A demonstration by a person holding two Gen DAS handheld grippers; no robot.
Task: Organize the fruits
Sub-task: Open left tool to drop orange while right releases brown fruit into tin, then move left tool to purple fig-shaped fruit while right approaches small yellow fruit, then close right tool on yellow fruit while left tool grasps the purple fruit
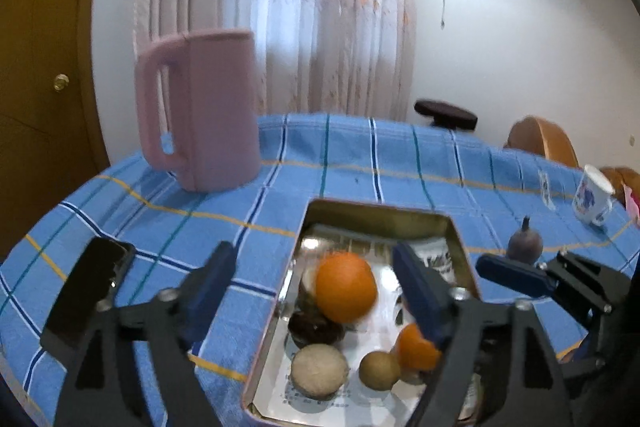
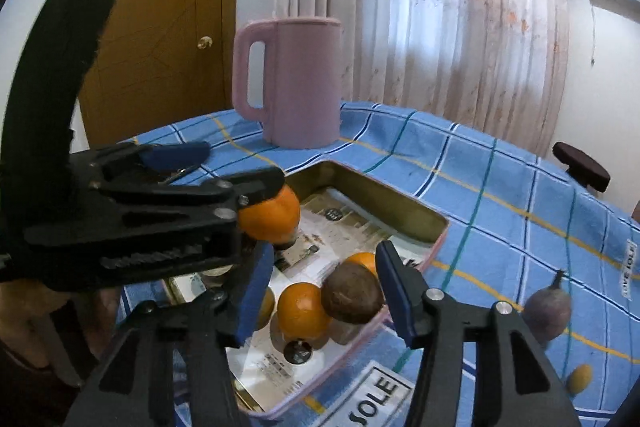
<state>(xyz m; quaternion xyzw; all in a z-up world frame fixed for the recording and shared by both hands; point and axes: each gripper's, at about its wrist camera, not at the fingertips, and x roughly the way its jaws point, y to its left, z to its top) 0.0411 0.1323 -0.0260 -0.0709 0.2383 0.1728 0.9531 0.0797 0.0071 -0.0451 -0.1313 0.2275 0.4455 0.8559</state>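
Two open grippers, left gripper [image 1: 316,287] and right gripper [image 2: 324,291], hover over the tin tray [image 1: 376,213].

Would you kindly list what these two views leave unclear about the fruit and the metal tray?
- Big orange: blurred in the left wrist view; in the right wrist view the left gripper covers half, so contact is unclear.
- Small orange: partly behind a blue finger, left wrist view.
- Rectangular metal tray: near end cut by the picture's edge.
- Tray's printed paper: too small to read.
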